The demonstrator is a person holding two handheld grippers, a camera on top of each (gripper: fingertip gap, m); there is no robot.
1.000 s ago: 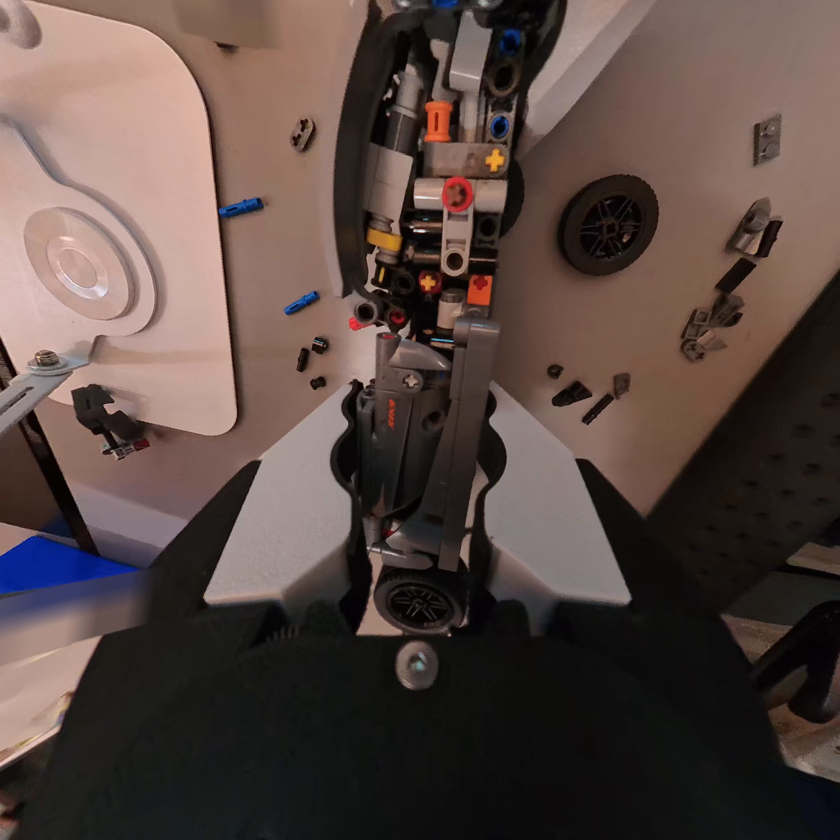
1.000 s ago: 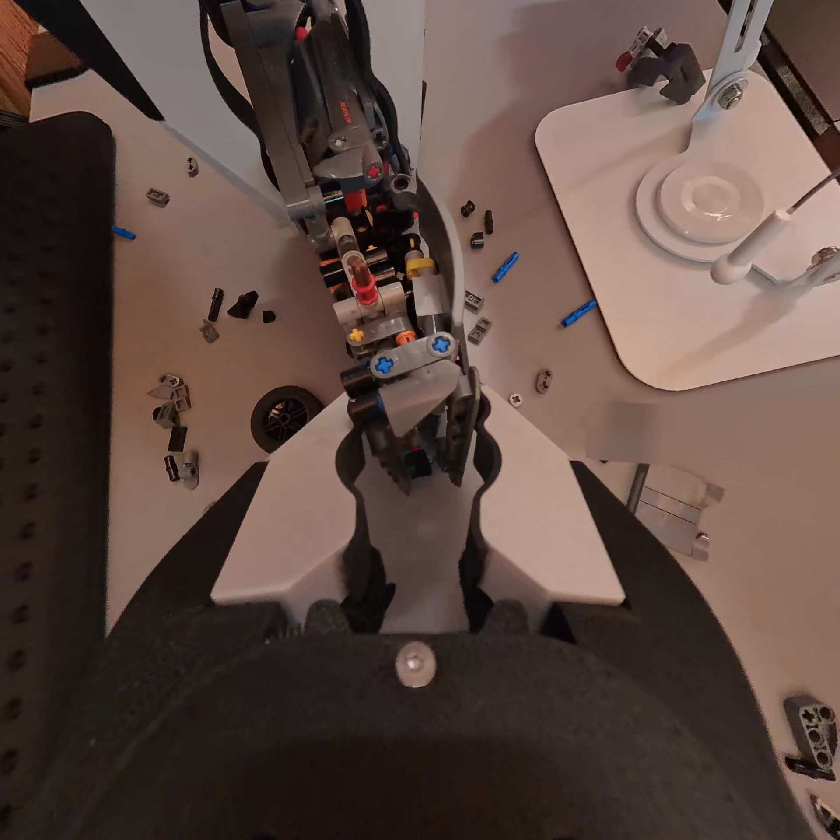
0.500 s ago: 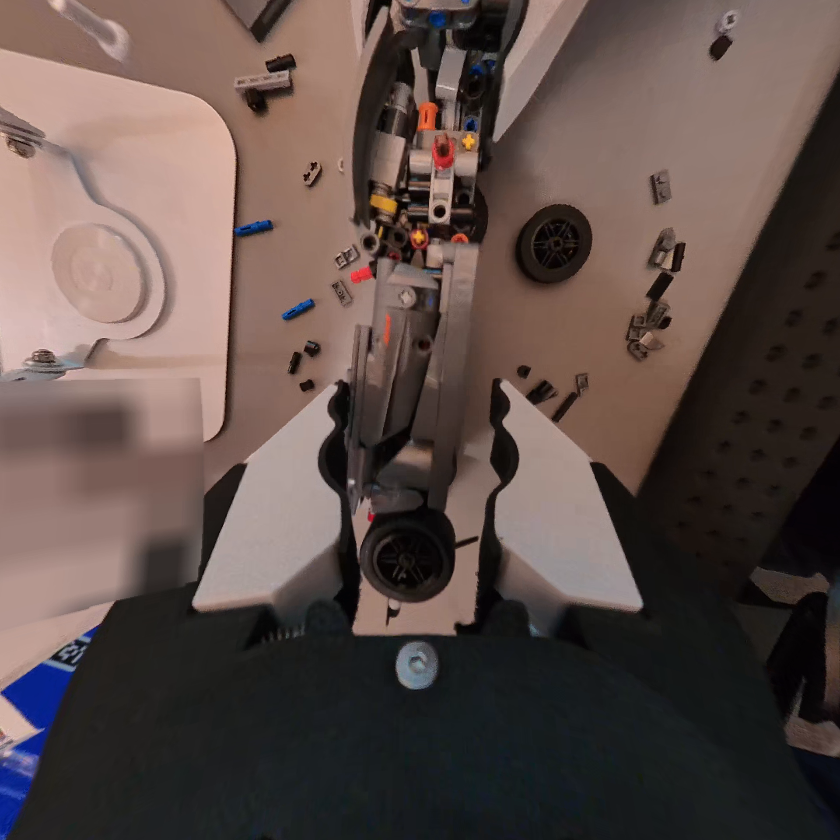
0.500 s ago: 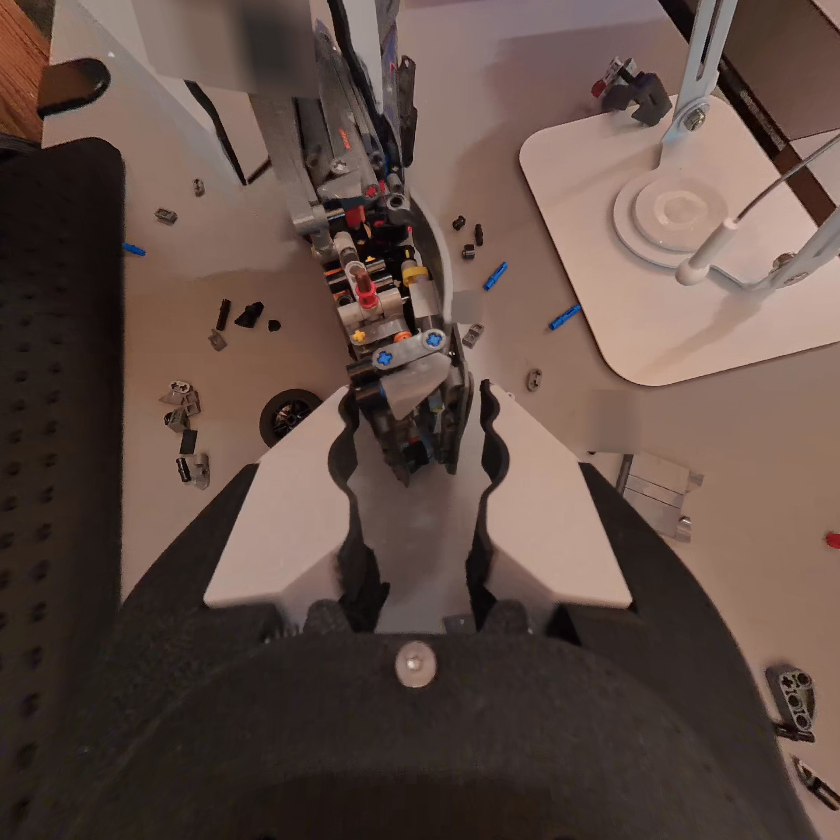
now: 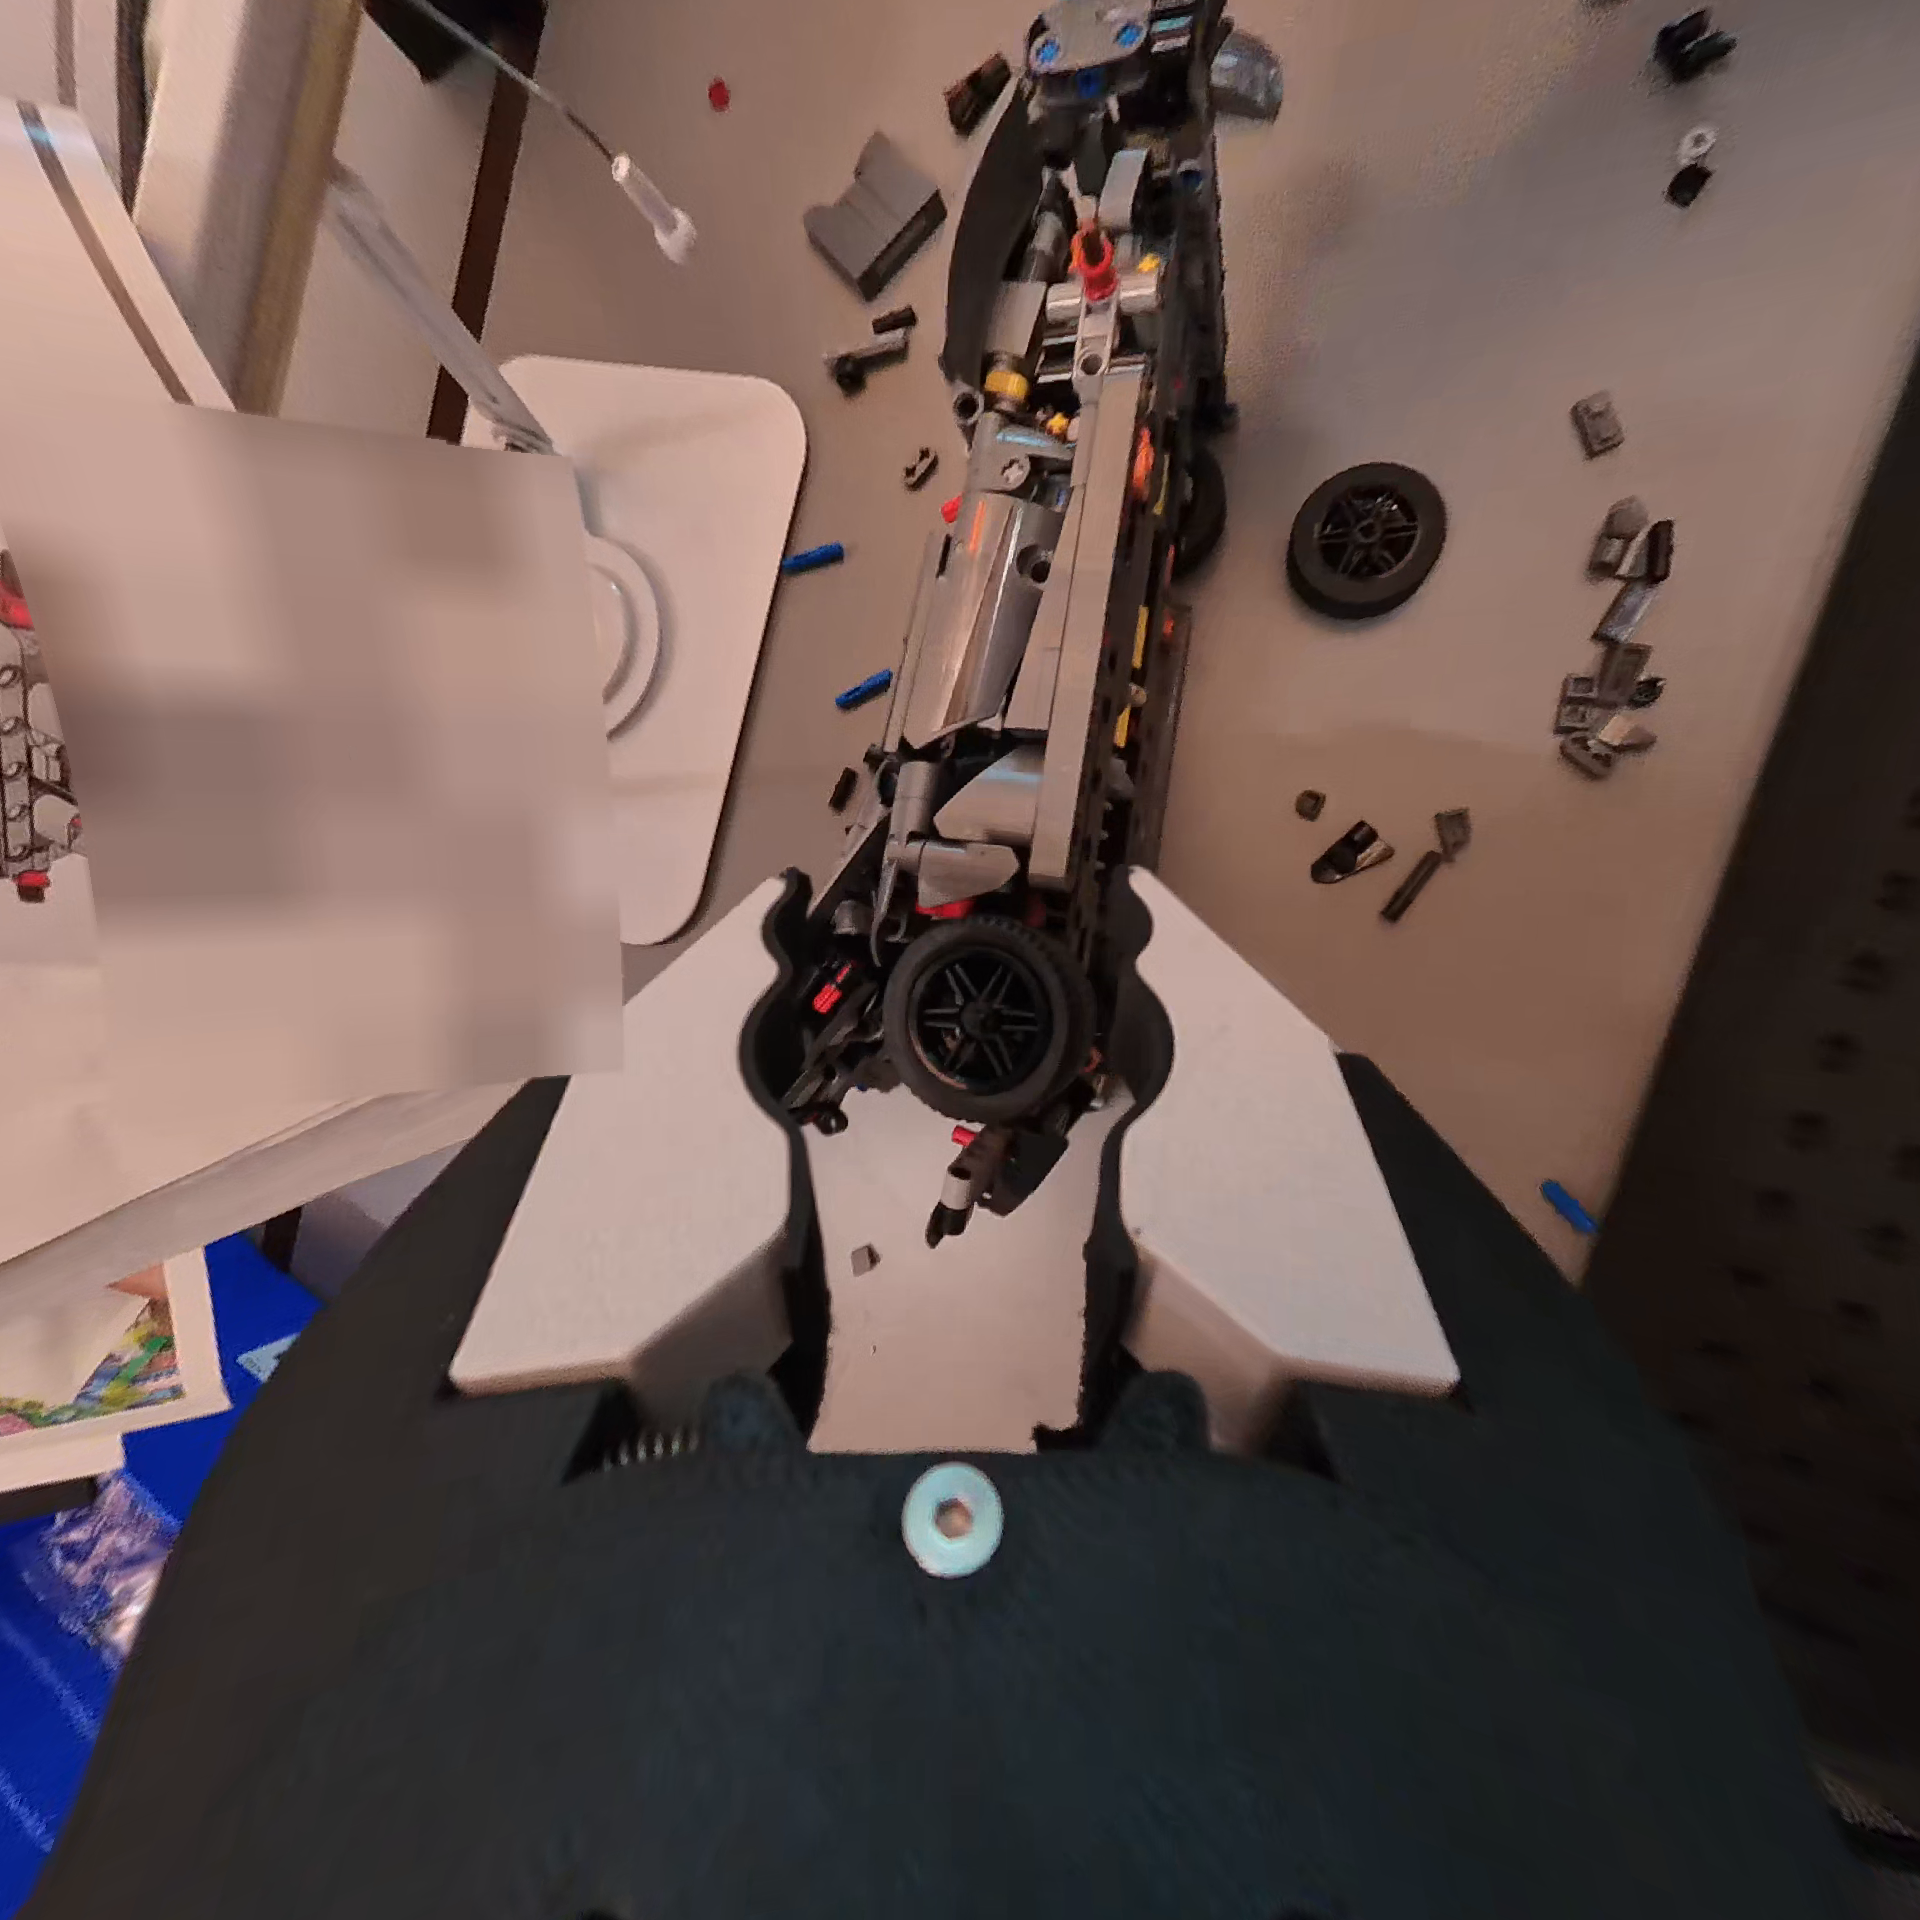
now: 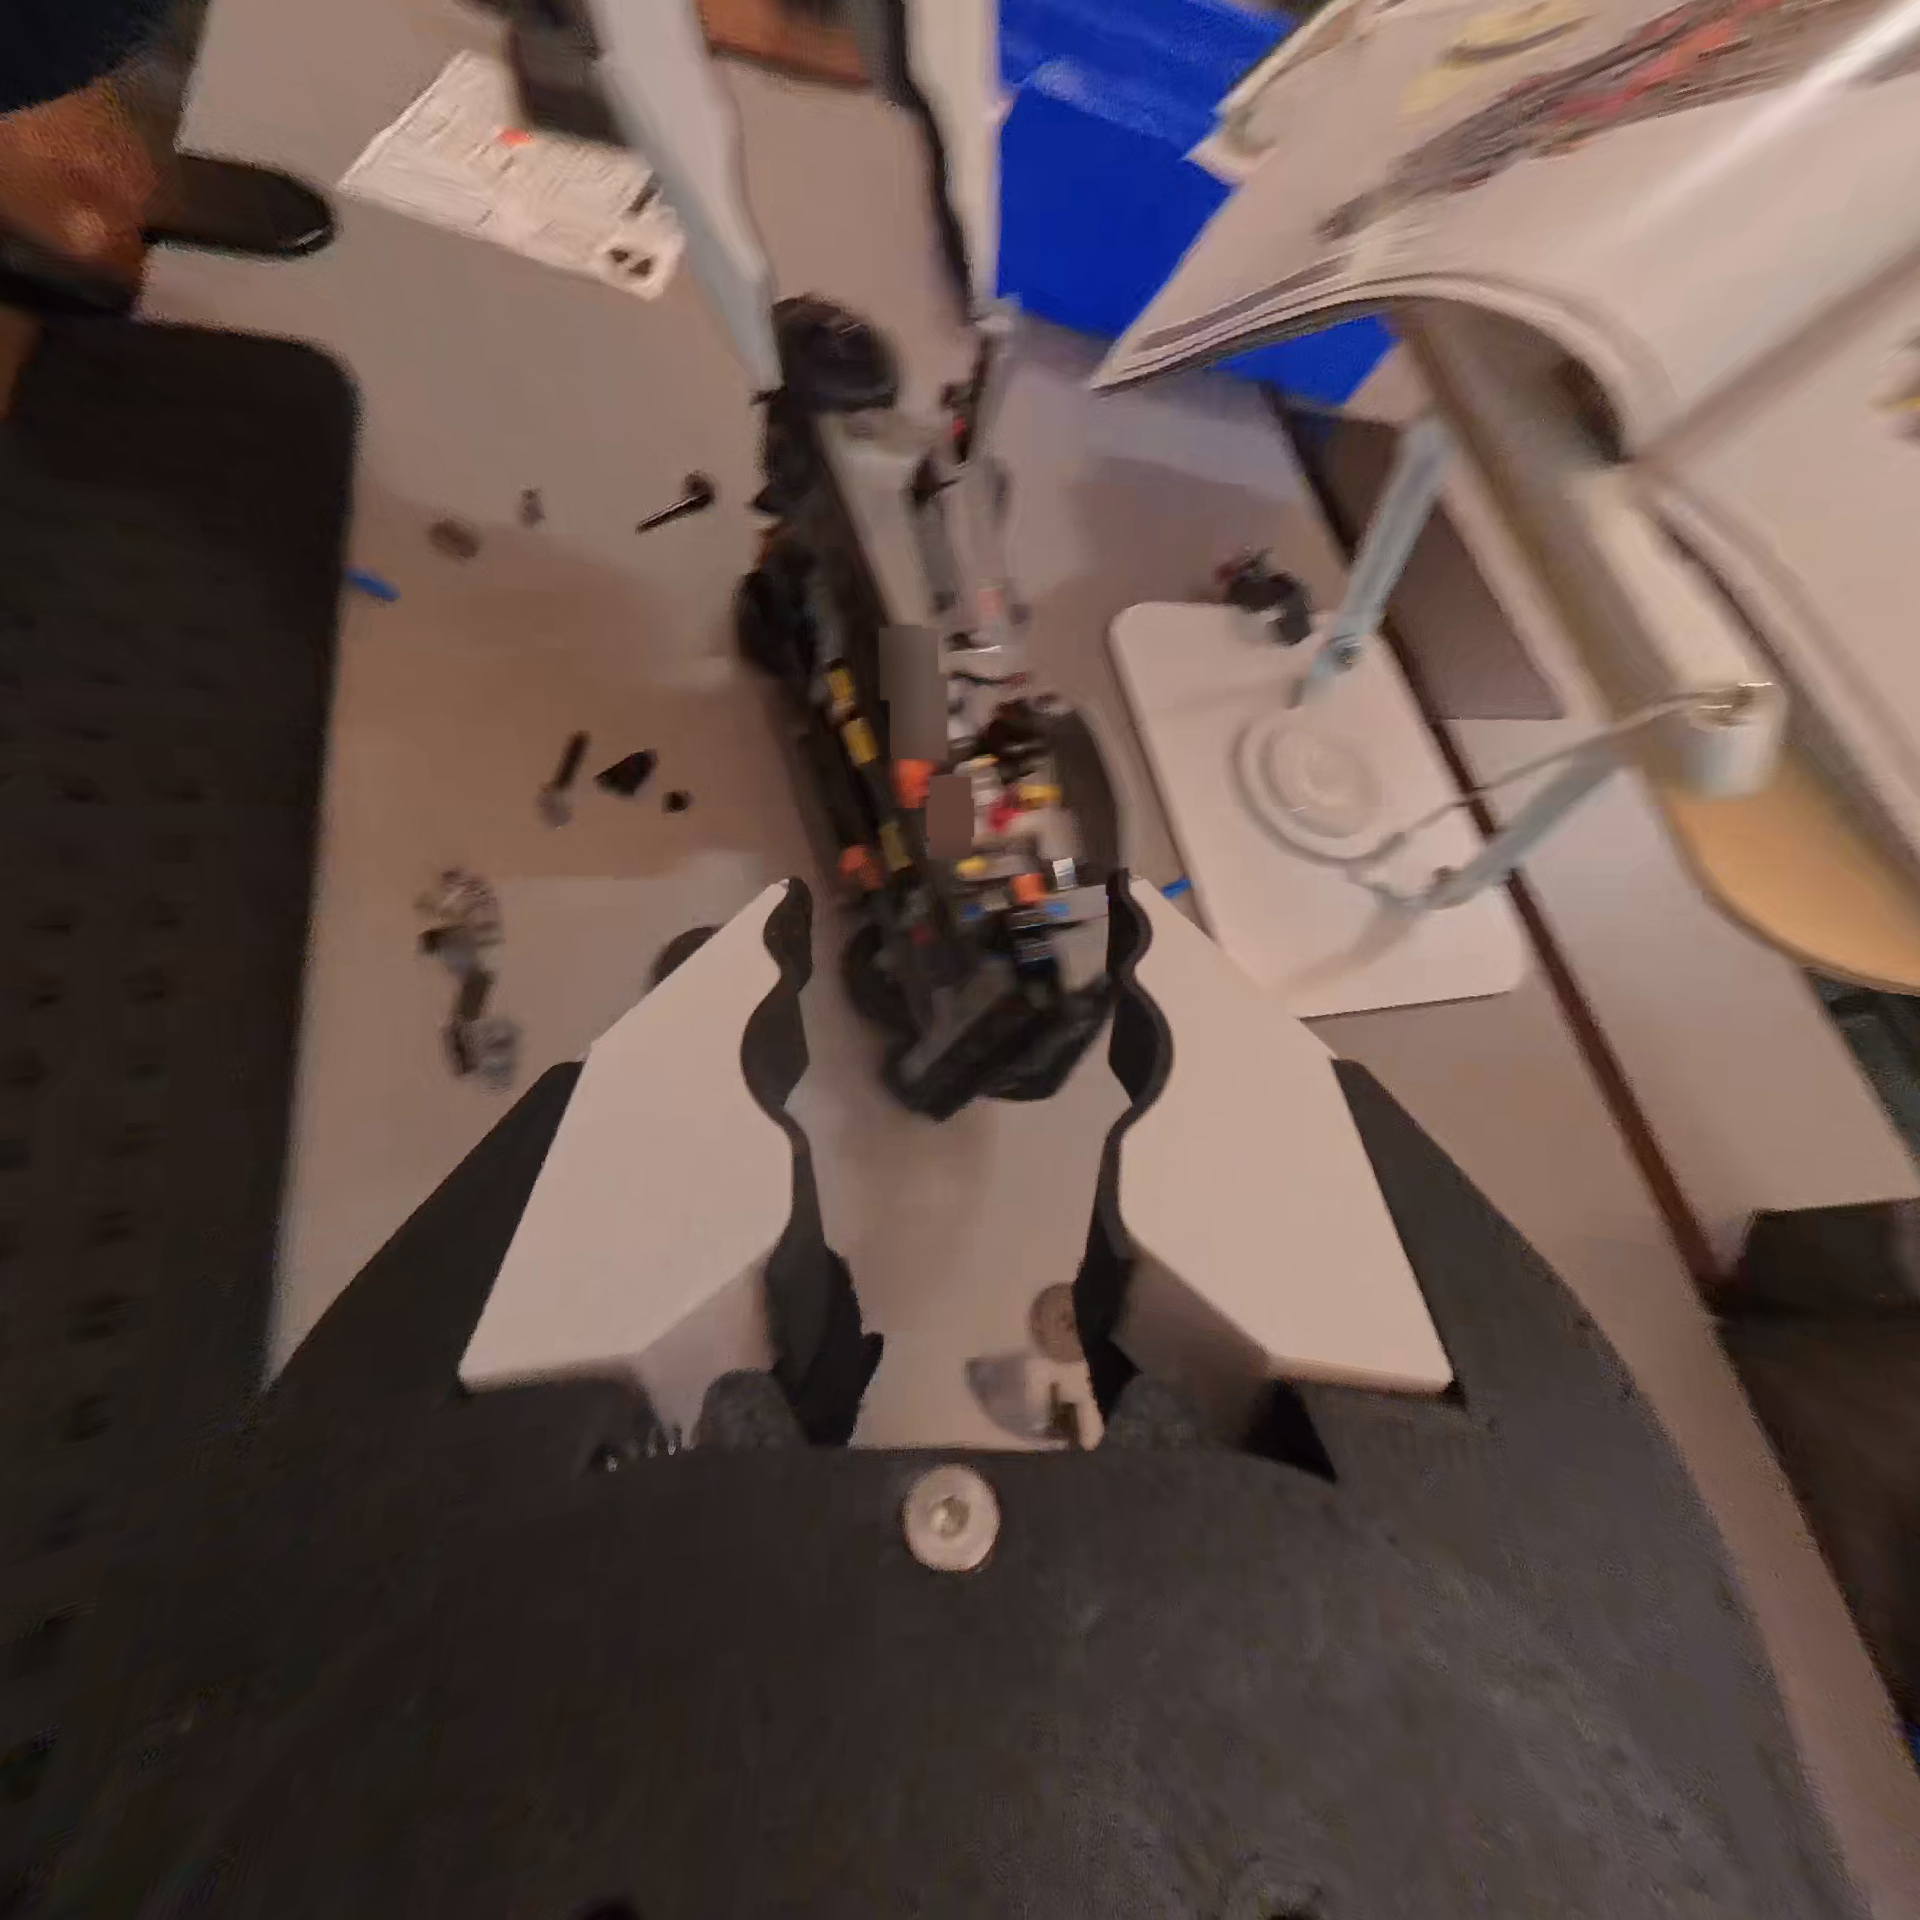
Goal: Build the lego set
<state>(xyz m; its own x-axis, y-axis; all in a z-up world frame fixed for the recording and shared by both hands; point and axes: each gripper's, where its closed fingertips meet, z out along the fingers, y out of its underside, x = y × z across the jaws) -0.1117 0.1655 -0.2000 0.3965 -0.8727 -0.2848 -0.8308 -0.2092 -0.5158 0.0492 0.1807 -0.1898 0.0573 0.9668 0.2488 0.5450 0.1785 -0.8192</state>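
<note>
The partly built grey and black lego car (image 5: 1029, 623) lies on the beige table, long axis pointing away from me. My left gripper (image 5: 961, 904) is open; the car's near end with a black wheel (image 5: 987, 1013) sits between its spread fingers. In the blurred right wrist view, my right gripper (image 6: 956, 904) is open and empty, with the car's other end (image 6: 966, 997) just past its tips. The left gripper's white fingers (image 6: 717, 239) show at the far end of the car (image 6: 894, 748).
A loose black wheel (image 5: 1366, 540), small grey parts (image 5: 1610, 644) and blue pins (image 5: 862, 688) lie around the car. A white stand base (image 5: 717, 582) and an instruction booklet (image 6: 1455, 208) are on one side, a black perforated mat (image 5: 1818, 935) on the other. Spacing between my two grippers at the tips: around 15 centimetres. My right tips are roughly 12 centimetres from the loose black wheel (image 5: 1366, 540).
Both grippers have opened and let go of the car, which now lies on the table. Both have drawn back from it, and the right wrist view has swung and blurred.
</note>
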